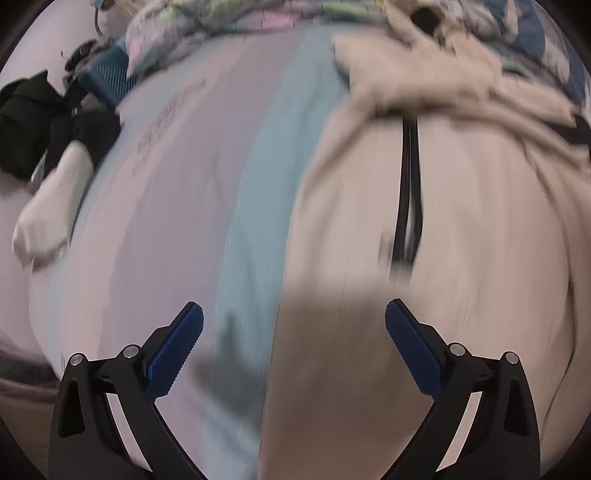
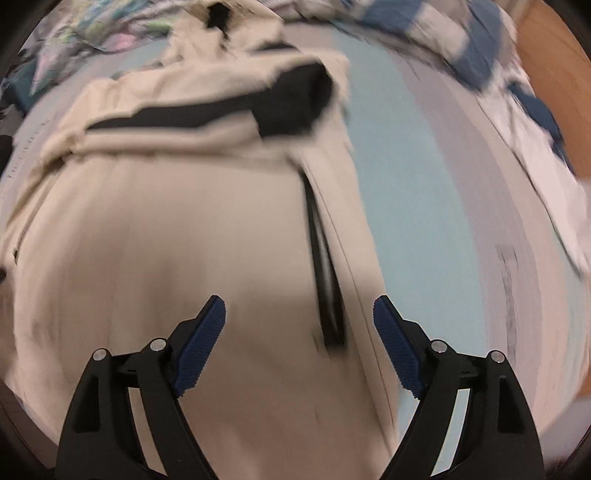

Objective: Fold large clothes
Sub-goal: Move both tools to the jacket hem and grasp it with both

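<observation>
On the bed sheet (image 1: pixel 207 192), striped pink and light blue: one big cream jacket (image 2: pixel 155 236), spread out flat. Looked partly done. Near the top of the jacket, a cream sleeve with a black cuff (image 2: pixel 295 99) lay folded across the chest. Down the jacket's front, a black zipper (image 1: pixel 406 192), still a little open. Below the sleeve, a smooth, flat body, not yet folded up. Guessed as left to do: the other side, then the bottom up to the top. Could not tell from such blurry pictures where the other sleeve was.

Past the top of the jacket, a heap of other bright clothes (image 1: pixel 229 14). Left of the jacket, across the bare sheet, something black and something white at the bed's edge, too blurry to name.

Left tongs (image 1: pixel 293 332): wide apart, blue pads bare, nothing held. Hung over the jacket's left edge, where cream cloth met the blue stripe, touching nothing.

Right tongs (image 2: pixel 299 325): also wide apart, nothing between the blue pads. Hung over the jacket, near a second black strip (image 2: pixel 325 280) by its right edge, not touching it.
</observation>
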Action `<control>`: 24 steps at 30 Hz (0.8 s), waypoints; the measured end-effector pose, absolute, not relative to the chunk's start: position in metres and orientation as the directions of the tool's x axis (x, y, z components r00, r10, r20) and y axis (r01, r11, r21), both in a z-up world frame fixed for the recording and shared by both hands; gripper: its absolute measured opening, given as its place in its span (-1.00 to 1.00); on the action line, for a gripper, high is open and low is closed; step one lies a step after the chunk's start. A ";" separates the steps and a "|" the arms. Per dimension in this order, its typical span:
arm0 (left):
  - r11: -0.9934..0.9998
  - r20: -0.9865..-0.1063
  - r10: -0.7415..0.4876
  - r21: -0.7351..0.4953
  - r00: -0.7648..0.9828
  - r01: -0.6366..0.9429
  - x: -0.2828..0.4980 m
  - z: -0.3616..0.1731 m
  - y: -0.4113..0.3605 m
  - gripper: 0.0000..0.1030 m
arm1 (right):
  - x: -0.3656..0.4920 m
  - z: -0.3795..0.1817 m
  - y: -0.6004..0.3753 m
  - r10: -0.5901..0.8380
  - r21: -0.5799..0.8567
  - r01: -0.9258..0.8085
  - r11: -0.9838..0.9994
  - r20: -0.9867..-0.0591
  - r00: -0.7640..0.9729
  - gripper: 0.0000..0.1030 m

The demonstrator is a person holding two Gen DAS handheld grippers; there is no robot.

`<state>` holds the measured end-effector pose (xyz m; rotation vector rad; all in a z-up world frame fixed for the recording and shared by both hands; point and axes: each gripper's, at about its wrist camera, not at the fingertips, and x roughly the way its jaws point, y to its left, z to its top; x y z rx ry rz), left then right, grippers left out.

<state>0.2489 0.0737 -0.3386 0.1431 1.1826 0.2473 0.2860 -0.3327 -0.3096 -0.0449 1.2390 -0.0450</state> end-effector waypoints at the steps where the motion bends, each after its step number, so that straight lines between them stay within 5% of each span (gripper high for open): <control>1: 0.965 -0.899 0.261 0.237 0.351 -0.110 0.240 -0.340 0.076 0.88 | 0.272 -0.311 -0.337 -0.065 -0.057 0.036 0.998 -0.948 0.312 0.54; 24: 0.990 -0.925 0.143 0.129 0.353 -0.064 0.147 -0.364 0.091 0.88 | 0.133 -0.353 -0.373 -0.112 -0.072 0.159 0.985 -0.959 0.260 0.59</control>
